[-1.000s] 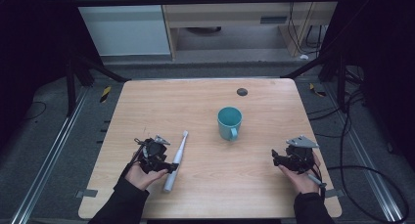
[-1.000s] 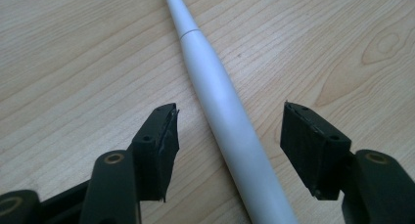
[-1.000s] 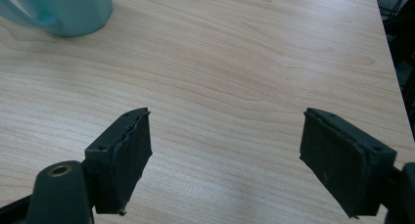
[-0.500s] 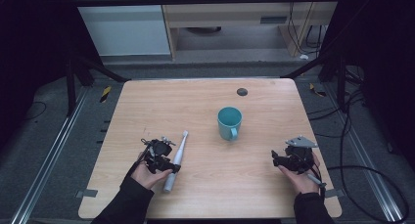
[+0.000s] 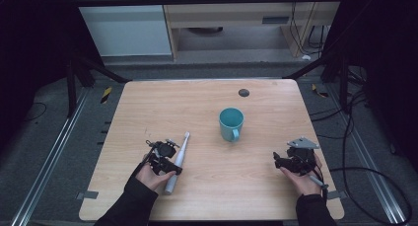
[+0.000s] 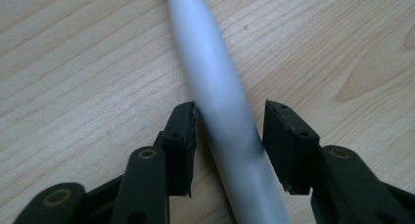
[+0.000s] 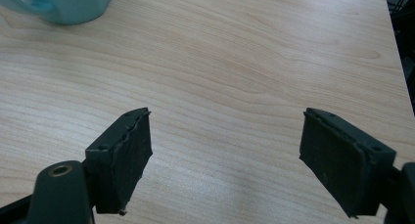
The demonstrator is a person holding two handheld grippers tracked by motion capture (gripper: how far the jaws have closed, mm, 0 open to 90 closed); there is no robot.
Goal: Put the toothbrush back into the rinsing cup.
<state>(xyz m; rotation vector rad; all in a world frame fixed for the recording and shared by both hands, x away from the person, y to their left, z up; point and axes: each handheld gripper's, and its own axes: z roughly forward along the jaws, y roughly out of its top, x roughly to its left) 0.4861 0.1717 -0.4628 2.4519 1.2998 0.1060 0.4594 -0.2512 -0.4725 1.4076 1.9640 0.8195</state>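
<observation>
A white electric toothbrush (image 5: 179,152) lies flat on the wooden table (image 5: 197,102), head pointing away from me. My left gripper (image 5: 172,167) sits low at its handle. In the left gripper view the jaws straddle the toothbrush handle (image 6: 215,77): one pad (image 6: 183,141) touches it and a thin gap stays at the other, so my left gripper (image 6: 229,131) is open around it. A teal mug (image 5: 230,123) stands upright at the table's middle. My right gripper (image 5: 277,162) rests near the front right, open wide (image 7: 225,160) over bare wood, with the mug (image 7: 63,4) at the top left of its view.
A small dark disc (image 5: 243,93) lies near the table's far edge. Black frame posts and cables surround the table on the floor. Bare wood stretches between the two grippers and behind the mug.
My left gripper has slid right, and its jaws now sit on either side of the toothbrush handle. The right gripper, the mug and the toothbrush have stayed put.
</observation>
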